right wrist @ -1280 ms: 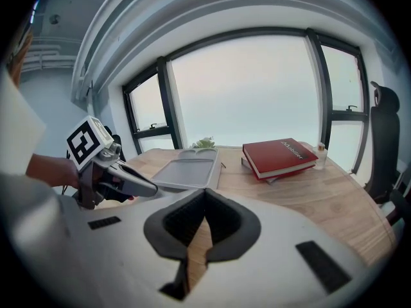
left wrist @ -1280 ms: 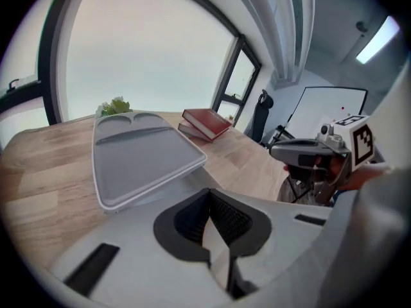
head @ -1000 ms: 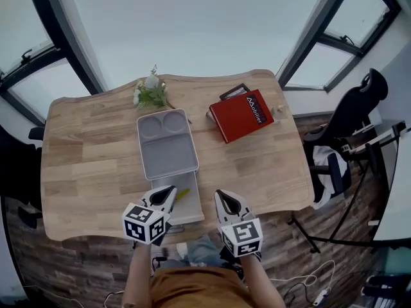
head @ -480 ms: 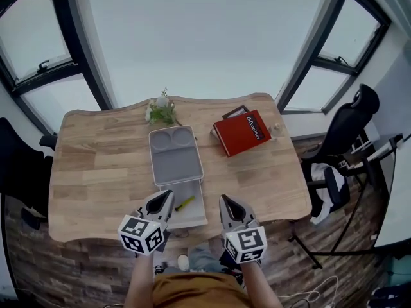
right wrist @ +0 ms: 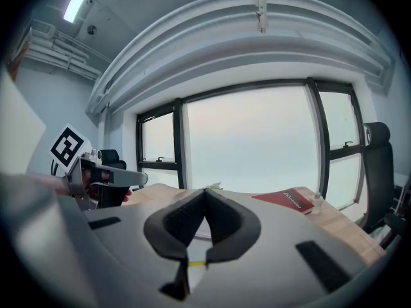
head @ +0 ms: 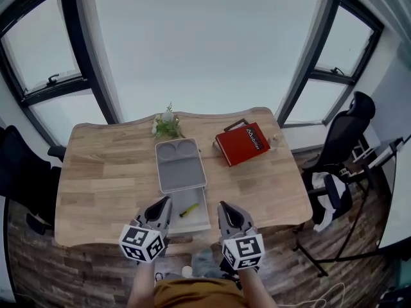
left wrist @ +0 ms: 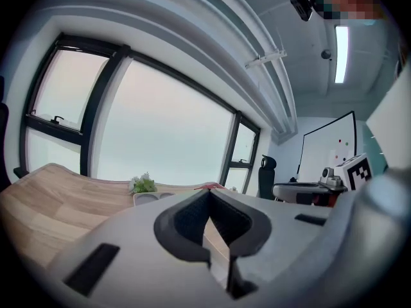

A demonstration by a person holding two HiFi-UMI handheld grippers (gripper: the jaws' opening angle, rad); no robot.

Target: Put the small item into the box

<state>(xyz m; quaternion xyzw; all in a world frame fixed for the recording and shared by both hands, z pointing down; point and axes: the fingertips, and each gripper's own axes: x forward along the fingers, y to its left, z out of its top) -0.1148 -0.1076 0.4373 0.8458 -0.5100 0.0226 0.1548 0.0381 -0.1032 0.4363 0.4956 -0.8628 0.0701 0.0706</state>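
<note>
Both grippers are held above the near edge of the wooden worktop [head: 103,172], side by side and well apart from each other. The left gripper [head: 162,204] is seen closed in its own view, its dark pads [left wrist: 192,220] meeting at the tip with nothing between them. The right gripper [head: 225,208] is likewise closed and empty, its pads [right wrist: 221,223] pressed together at the tip.

The small yellow item [head: 188,210] is found lying inside the open box [head: 200,222], just ahead of the grippers and between them, nearer the left one. A sliver of yellow can be made out through the gap below the right gripper's pads.

A grey tray [head: 182,172] with two round recesses is set beyond the box, touching its far edge. Farther ahead of the left gripper a small plant [head: 168,126] is placed. A red book [head: 243,144] is laid ahead of the right gripper, well apart from it, and a black chair [head: 343,133] is seen off to that gripper's right, beside the worktop.
</note>
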